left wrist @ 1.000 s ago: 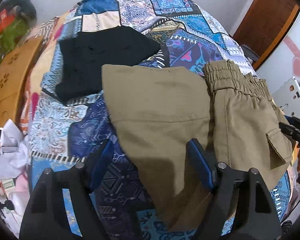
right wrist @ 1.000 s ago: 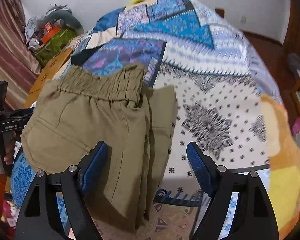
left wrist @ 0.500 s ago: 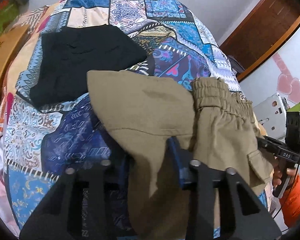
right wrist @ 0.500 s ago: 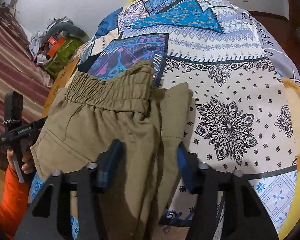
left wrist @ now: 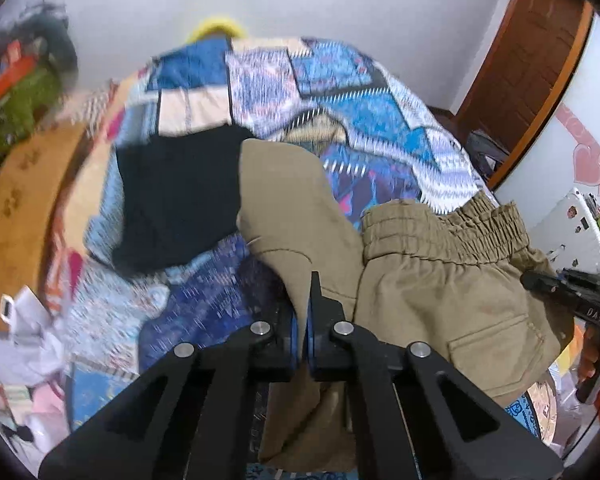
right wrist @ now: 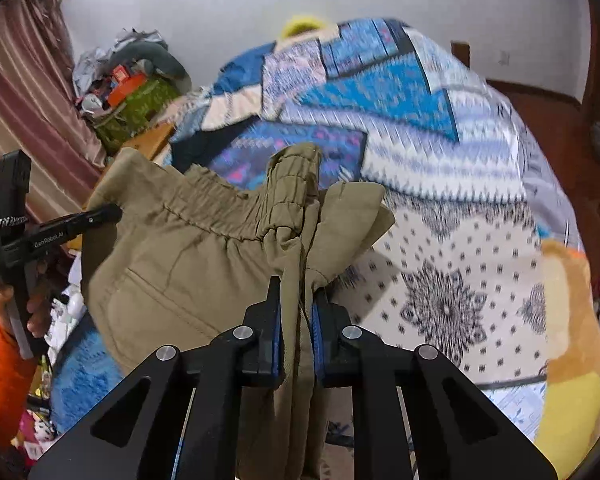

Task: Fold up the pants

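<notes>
The khaki pants [left wrist: 440,292], elastic waistband bunched and a flap pocket showing, hang lifted over the near edge of the bed [left wrist: 340,92]. The left gripper [left wrist: 305,316] has just closed on a leg fold, the right gripper [right wrist: 296,312] on gathered cloth. A black garment [left wrist: 176,196] lies on the patchwork quilt's left side; white wall behind.

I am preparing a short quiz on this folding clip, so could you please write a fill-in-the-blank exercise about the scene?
1. Both grippers are shut on the ____ pants.
2. The left gripper pinches a trouser leg; the right gripper pinches fabric just below the elastic ____.
3. Beyond the pants, a ____ garment lies on the patchwork bedspread.

Missing words: khaki; waistband; black
</notes>
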`<act>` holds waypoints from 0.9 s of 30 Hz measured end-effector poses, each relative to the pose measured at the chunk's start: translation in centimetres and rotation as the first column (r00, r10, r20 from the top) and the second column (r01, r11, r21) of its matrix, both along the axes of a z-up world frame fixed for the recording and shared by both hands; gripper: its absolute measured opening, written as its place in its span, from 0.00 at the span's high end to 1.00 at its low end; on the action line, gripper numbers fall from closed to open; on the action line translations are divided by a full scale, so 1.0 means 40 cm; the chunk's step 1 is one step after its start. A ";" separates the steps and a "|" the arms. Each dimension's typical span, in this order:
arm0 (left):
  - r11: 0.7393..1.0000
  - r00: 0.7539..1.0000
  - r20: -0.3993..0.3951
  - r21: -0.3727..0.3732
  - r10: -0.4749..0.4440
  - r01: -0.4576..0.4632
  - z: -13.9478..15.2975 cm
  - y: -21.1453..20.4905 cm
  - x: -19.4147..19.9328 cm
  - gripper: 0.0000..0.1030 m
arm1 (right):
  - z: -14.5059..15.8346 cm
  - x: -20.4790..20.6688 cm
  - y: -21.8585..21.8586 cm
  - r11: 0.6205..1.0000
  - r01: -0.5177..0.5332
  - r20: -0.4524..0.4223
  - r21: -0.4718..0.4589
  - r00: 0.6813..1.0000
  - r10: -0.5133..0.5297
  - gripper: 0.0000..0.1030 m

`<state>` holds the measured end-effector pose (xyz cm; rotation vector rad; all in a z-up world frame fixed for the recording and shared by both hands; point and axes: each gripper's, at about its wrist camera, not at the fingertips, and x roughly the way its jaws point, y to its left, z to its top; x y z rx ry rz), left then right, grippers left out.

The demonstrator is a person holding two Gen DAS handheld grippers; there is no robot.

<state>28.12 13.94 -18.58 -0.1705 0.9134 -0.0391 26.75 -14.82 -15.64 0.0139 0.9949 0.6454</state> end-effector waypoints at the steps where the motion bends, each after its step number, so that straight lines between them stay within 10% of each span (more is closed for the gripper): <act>1: 0.999 1.000 0.023 0.033 -0.003 0.002 0.022 -0.004 -0.003 0.97 | 0.010 0.001 0.006 1.000 -0.001 0.013 0.002 1.000 0.001 0.90; 16: 0.986 0.974 0.212 0.122 0.086 -0.114 0.210 0.151 0.058 0.97 | 0.189 0.122 0.179 0.996 -0.061 0.221 0.060 0.974 0.047 0.90; 27: 0.974 0.961 0.210 0.098 0.179 -0.202 0.159 0.321 0.182 0.97 | 0.151 0.296 0.353 0.993 -0.110 0.221 0.035 0.970 0.100 0.90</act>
